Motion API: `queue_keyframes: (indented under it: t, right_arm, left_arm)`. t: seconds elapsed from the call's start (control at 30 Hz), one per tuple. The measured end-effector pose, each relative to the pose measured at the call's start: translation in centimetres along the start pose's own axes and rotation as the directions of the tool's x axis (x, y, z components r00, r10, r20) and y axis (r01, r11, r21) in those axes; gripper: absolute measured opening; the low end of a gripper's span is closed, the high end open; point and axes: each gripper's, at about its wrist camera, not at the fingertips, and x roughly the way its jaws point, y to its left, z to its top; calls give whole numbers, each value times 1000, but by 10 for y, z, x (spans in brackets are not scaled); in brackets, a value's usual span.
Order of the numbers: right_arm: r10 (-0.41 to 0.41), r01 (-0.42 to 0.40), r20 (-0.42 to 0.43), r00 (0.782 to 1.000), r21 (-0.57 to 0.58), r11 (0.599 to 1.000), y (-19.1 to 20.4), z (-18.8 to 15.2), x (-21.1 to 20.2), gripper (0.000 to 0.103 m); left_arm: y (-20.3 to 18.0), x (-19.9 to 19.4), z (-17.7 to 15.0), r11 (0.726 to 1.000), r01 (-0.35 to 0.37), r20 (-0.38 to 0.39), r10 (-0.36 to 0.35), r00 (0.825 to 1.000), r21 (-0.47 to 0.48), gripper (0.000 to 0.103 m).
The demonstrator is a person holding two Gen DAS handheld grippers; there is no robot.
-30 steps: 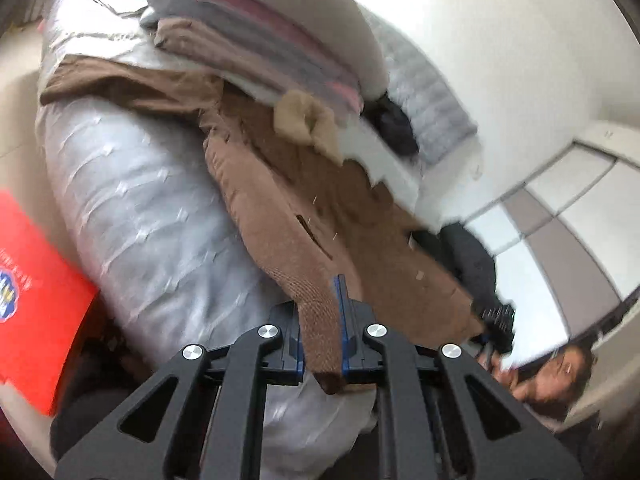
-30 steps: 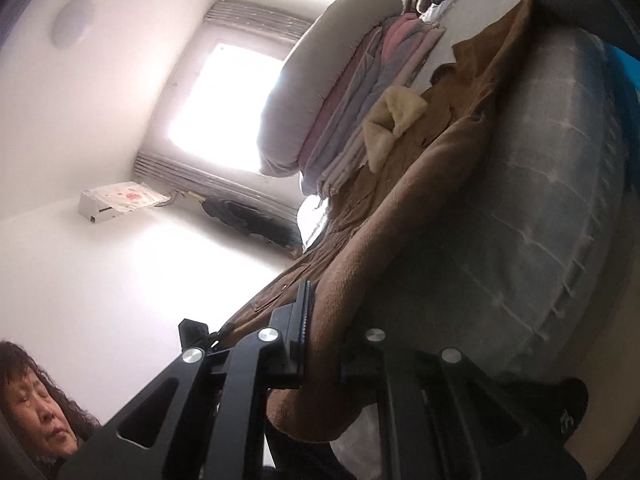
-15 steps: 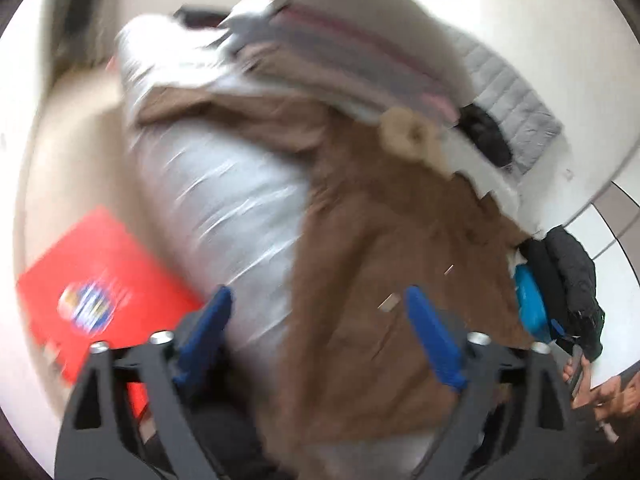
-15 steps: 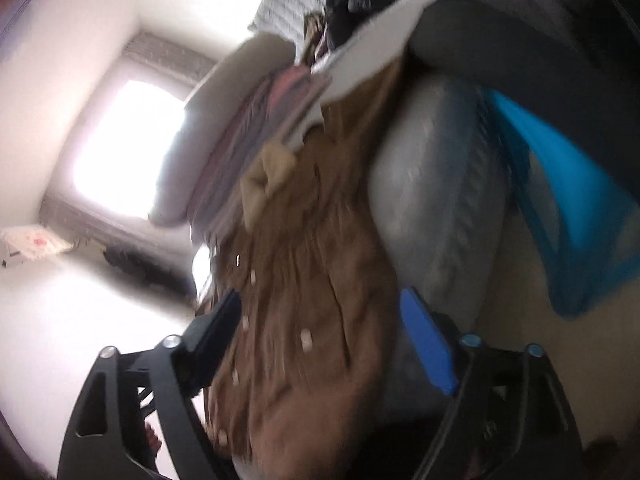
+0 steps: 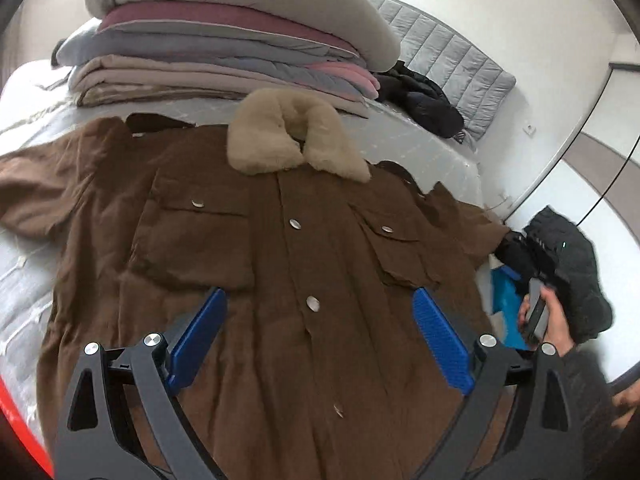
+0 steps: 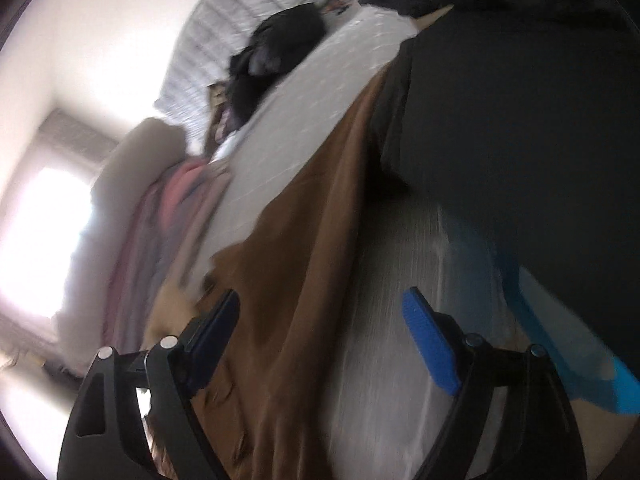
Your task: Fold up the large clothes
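Observation:
A large brown coat (image 5: 280,264) with a beige fur collar (image 5: 288,136) lies spread front-up on the grey bed (image 5: 24,280), buttons closed, sleeves out to both sides. My left gripper (image 5: 318,312) hovers open above the coat's lower front, nothing between its blue pads (image 5: 198,334). In the blurred, rolled right wrist view, my right gripper (image 6: 320,312) is open over the coat's edge (image 6: 304,280) where it hangs at the bed's side, holding nothing. A hand (image 5: 552,320) grips the right gripper's handle at the right edge of the left wrist view.
A stack of folded quilts (image 5: 224,40) sits at the bed's head behind the collar. A black jacket (image 5: 420,100) lies by a grey quilted headboard (image 5: 448,60). Dark clothes (image 5: 568,264) and something blue (image 5: 506,304) are right of the bed. Something red (image 5: 16,424) shows bottom left.
Both grippers let go of the coat's hem and opened wide. The coat now lies flat on the bed. Both hands swung across, the left now facing the coat's front.

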Motion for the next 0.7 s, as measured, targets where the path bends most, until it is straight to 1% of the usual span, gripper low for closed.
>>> queue_keyframes:
  t: [0.07,0.13,0.2,0.23,0.3,0.37,0.4,0.43,0.47,0.53,0.6,0.63,0.7]
  right_arm:
    - [-32,32,11,999,31,999,-3,9,23,81]
    - [-48,47,23,999,59,997,-6,19,42,81]
    - [-48,45,36,998,98,994,-10,28,59,81]
    - [-54,48,49,997,107,993,-10,29,63,84]
    - [-50,40,81,996,122,992,-10,39,73,86]
    - [-16,5,79,997,133,991,-7,41,74,86]
    - [33,-41,67,997,118,992,-3,44,77,85]
    - [56,-63,76,996,95,994,3,48,77,80]
    - [74,-81,102,992,63,995,13,48,69,74]
    - [139,-142,149,979,3,990,30,51,53,70]
    - [195,-195,197,961,-18,981,42,53,33,70]
    - [213,-212,225,951,-30,977,47,53,20,70]
    - [236,-226,255,938,-67,972,58,50,4,70]
  left_arm:
    - [13,11,-8,999,-30,4,30,1000,-11,90]
    - [27,24,-13,997,-43,-31,41,999,-67,90]
    - [40,35,-11,991,-18,-87,7,996,-133,90]
    - [43,36,-10,989,-1,-89,-12,996,-149,90]
    - [44,34,-6,990,-7,-68,-2,998,-143,90]
    - [41,29,-3,991,3,-50,-9,999,-132,90]
    - [40,28,-2,991,10,-45,-16,999,-133,90]
    - [40,27,-1,991,16,-41,-21,999,-135,90]
    - [40,26,0,990,18,-38,-24,999,-138,90]
    - [41,26,0,989,20,-36,-26,999,-146,90]
    - [44,25,0,987,25,-34,-31,999,-160,90]
    - [46,23,1,986,27,-30,-33,999,-167,90]
    - [50,19,2,983,31,-22,-36,999,-180,90]
